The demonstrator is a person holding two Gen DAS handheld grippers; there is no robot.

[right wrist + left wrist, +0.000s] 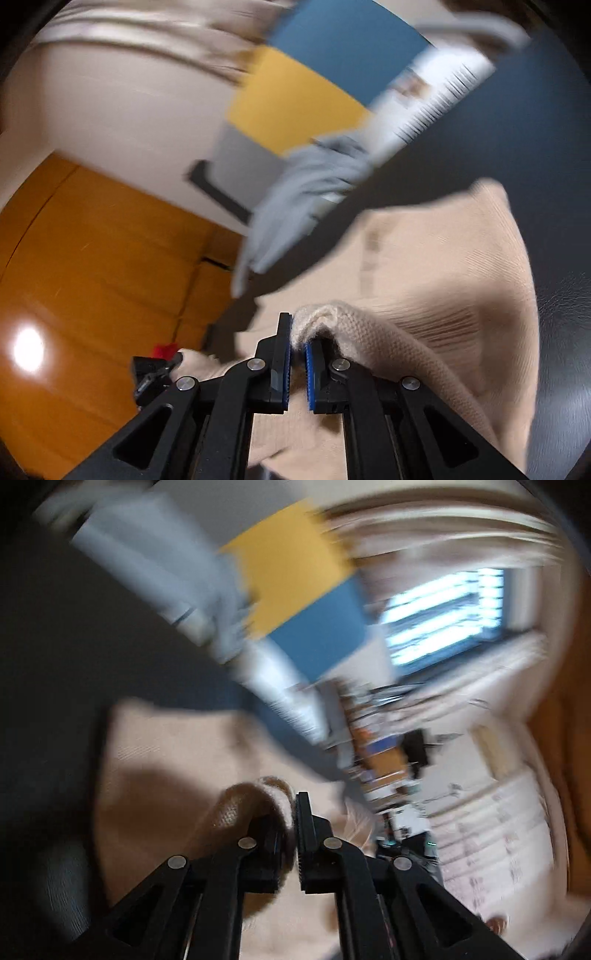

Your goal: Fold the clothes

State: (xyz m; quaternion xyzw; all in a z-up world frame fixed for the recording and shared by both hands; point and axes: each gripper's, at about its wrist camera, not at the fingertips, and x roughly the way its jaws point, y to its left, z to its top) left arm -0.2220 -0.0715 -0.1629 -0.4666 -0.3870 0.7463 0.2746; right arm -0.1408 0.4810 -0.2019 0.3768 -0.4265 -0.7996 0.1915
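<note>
**Beige knit pinched at two edges, ready for a fold**

The dark tabletop point(554, 155) carries the beige sweater point(436, 258), which lies spread across its near part, one corner reaching toward the far side. Beyond it, at the far edge, sit a grey garment point(295, 206) and a blue-and-yellow box point(314, 74), so room to carry cloth that way looks limited. To the left in the right wrist view the tabletop ends and orange floor point(92, 258) shows.

Each tool grips a bunched knit edge, probably so both corners lift together for one fold. The left tongs point(293, 812) are clamped on a rolled hem. The right tongs point(297, 336) are clamped on a fuzzy fold of the same sweater.
</note>
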